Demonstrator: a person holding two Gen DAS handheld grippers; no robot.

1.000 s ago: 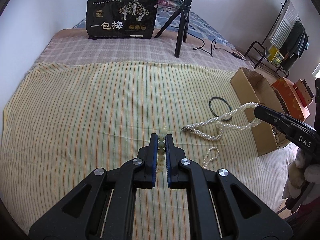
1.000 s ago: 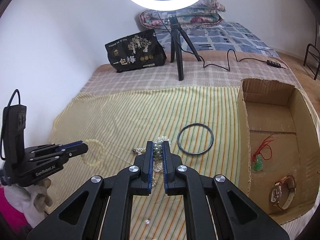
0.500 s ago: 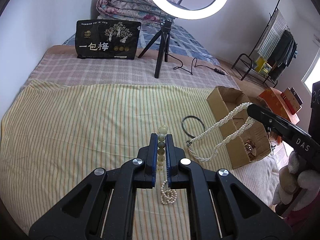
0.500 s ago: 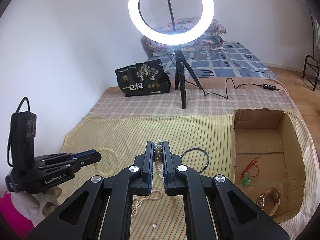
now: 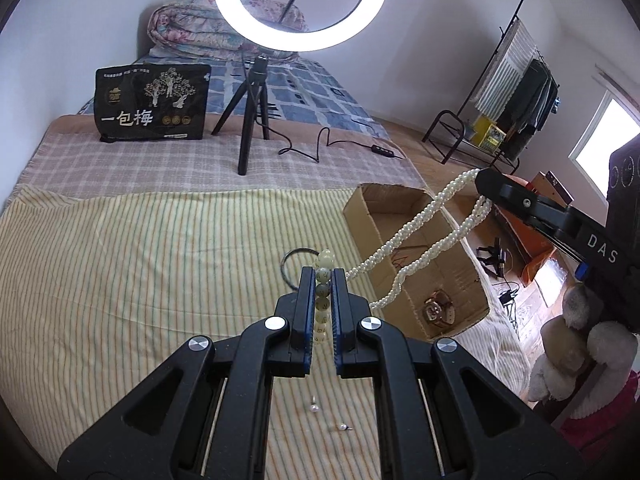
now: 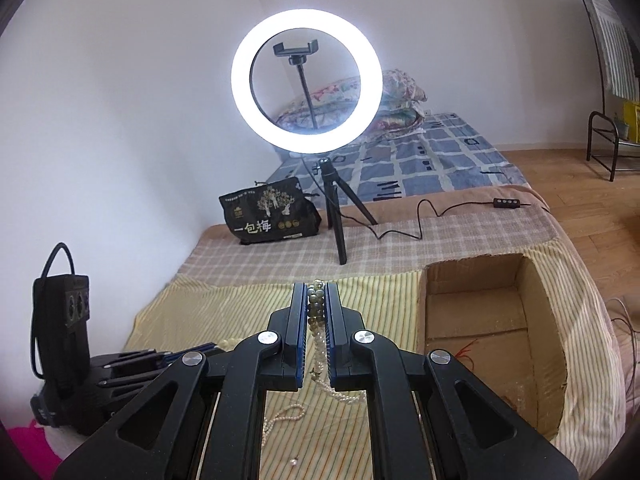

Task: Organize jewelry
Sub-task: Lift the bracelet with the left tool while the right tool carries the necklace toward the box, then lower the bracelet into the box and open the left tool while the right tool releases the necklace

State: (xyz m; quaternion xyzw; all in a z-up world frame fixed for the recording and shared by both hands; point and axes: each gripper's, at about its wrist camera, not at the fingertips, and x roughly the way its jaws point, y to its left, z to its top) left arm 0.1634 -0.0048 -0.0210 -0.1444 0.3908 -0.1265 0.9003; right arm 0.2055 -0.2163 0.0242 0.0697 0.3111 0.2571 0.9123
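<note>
in the left wrist view our left gripper (image 5: 323, 276) fills the lower middle of the frame, its jaws pressed together on a pale green bead bracelet (image 5: 322, 300) whose top bead pokes out above the tips. to the right of it a twisted pearl necklace (image 5: 416, 236) hangs in the air in two strands, running from the tip of our right gripper (image 5: 486, 182) at the right edge down toward the centre, in front of the open cardboard box (image 5: 362, 216). a wristwatch (image 5: 436, 308) lies on the box floor at lower right. two loose pearls (image 5: 314, 409) sit on the striped yellow cloth (image 5: 140, 272) near the bottom, and part of a dark ring (image 5: 289, 258) shows just left of the bracelet.

in the right wrist view the right gripper is clamped on the pearl strands at frame centre, and they trail below the jaws toward the cloth. the box sits at right with a red cord on its floor. the left gripper shows at lower left.

the ring light (image 6: 306, 80) on its tripod stands in the upper middle, a black printed bag (image 6: 270, 216) to its left.
</note>
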